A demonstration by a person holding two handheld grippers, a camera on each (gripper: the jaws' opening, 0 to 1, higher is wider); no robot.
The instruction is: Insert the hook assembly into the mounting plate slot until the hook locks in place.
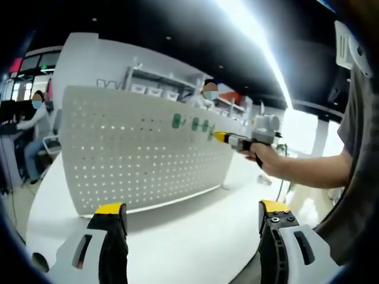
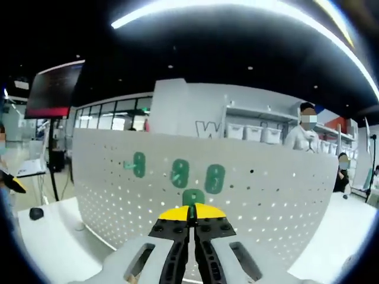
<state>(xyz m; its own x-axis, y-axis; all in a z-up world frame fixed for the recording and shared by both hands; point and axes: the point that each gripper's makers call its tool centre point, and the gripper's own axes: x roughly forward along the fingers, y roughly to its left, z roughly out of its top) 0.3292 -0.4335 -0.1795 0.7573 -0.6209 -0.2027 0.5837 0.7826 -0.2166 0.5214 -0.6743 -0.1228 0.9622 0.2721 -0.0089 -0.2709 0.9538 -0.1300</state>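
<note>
Yellow tips first: my right gripper (image 2: 190, 214) has its jaws pinched together, only a hairline between the pads, and a green hook (image 2: 193, 197) pokes up just past them, so I read that as held between the tips (the grip itself is hidden, so I can't swear to it). Straight ahead is the white perforated mounting plate (image 2: 254, 195), standing upright on the white table (image 2: 53, 242). Three more green hooks (image 2: 179, 173) already sit in a row on it, just above mine. In the left gripper view, the right gripper (image 1: 220, 136) arrives from the right with a hand (image 1: 269, 158) behind it, nose pressed up to the plate (image 1: 136, 160) beside that green row (image 1: 194, 123). My left gripper (image 1: 192, 210) hangs wide, jaws far apart, nothing in them, well back from the plate. So the right is the nearer one by far. The hook lies dead ahead of the tips, against the plate face; I'd judge the push goes straight in.
</note>
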